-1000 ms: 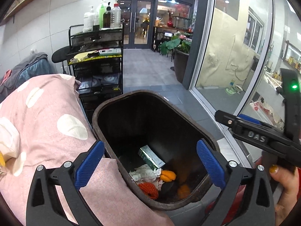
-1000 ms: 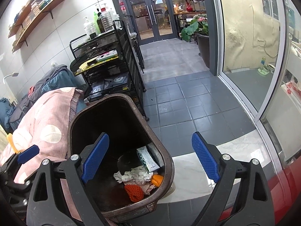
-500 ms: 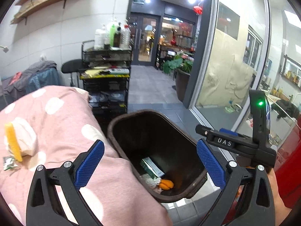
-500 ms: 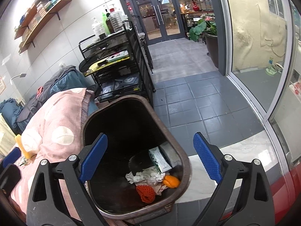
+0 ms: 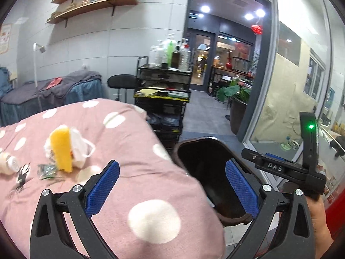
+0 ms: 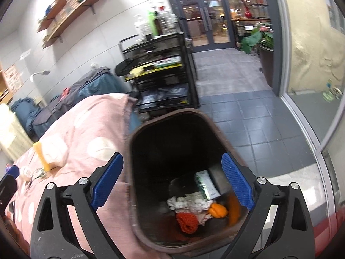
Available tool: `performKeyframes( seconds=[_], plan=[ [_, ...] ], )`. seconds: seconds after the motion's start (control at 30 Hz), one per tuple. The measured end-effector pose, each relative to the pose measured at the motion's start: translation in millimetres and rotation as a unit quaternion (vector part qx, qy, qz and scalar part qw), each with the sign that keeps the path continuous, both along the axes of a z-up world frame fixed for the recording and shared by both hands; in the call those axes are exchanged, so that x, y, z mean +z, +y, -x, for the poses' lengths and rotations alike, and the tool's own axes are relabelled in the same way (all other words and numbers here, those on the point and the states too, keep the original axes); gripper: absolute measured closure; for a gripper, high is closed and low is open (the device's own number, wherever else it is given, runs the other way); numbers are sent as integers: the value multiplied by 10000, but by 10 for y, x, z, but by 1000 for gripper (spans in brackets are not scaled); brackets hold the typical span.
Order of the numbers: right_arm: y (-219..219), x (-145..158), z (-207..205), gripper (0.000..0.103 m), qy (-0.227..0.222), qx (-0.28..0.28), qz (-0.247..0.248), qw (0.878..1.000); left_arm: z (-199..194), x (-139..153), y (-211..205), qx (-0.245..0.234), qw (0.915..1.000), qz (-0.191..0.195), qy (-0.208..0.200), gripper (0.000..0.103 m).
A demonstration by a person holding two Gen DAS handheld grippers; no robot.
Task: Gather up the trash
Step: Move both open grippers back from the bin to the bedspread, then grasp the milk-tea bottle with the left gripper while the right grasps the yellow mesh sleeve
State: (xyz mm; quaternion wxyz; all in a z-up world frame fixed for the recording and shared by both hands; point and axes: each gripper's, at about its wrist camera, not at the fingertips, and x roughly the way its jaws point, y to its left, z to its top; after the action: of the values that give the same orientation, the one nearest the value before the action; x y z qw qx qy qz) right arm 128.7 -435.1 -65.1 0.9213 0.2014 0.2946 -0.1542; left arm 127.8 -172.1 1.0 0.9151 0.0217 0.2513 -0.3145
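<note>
Litter on the pink spotted bedcover [image 5: 151, 172]: a yellow sponge [image 5: 61, 151], long axis running away from me, lies forward-left of my left gripper [image 5: 171, 185], spread empty; my right gripper [image 6: 171, 180], also spread empty, hangs over the bin [image 6: 138, 133].

Pink white-dotted blanket [image 5: 129, 172], brown bin [image 6: 138, 226]

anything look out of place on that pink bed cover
Yes: litter lies on the pink spotted cover. A white plastic bag with a yellow piece, a small green wrapper, a pale bottle on its side. The brown bin beside it holds other trash.
</note>
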Motion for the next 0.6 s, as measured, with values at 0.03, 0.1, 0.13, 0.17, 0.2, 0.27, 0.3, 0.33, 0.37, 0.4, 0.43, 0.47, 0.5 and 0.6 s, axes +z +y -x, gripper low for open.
performKeyframes(
  seconds=[0.03, 0.1, 0.13, 0.17, 0.2, 0.27, 0.3, 0.33, 0.37, 0.4, 0.43, 0.47, 0.5, 0.6],
  plan=[
    [63, 12, -36, 12, -11, 93, 15, 10000, -20, -13, 56, 83, 9999, -58, 52, 6],
    [235, 42, -113, 12, -54, 351, 52, 9994, -55, -40, 173, 222, 9995, -191, 122, 6],
    [322, 56, -148, 12, -73, 498, 70, 9987, -64, -53, 239, 306, 9992, -255, 105, 6],
    [427, 74, -192, 12, -89, 676, 97, 9976, -62, -78, 326, 387, 9987, -319, 81, 6],
    [515, 87, -237, 12, -100, 830, 123, 9964, -73, -98, 400, 459, 9982, -375, 84, 6],
    [732, 117, -326, 12, -132, 1202, 168, 9925, -104, -153, 573, 663, 9967, -432, 183, 6],
    [834, 121, -371, 12, -134, 1371, 162, 9903, -111, -172, 665, 783, 9958, -417, 226, 6],
    [927, 130, -426, 12, -130, 1548, 119, 9878, -132, -198, 776, 880, 9950, -371, 282, 6],
    [1033, 135, -488, 12, -127, 1741, 41, 9846, -156, -221, 887, 919, 9947, -302, 358, 6],
    [1113, 141, -541, 12, -116, 1889, -21, 9819, -177, -239, 981, 957, 9942, -243, 415, 6],
    [1192, 147, -598, 12, -95, 2043, -77, 9788, -207, -258, 1095, 1082, 9929, -176, 462, 6],
    [1256, 162, -647, 12, -73, 2182, -113, 9758, -242, -276, 1216, 1231, 9911, -115, 499, 6],
    [1343, 174, -710, 12, -50, 2341, -145, 9721, -267, -296, 1326, 1328, 9896, -71, 543, 6],
    [1567, 196, -890, 12, 53, 2722, -212, 9620, -349, -361, 1667, 1619, 9838, 7, 766, 6]
  ],
)
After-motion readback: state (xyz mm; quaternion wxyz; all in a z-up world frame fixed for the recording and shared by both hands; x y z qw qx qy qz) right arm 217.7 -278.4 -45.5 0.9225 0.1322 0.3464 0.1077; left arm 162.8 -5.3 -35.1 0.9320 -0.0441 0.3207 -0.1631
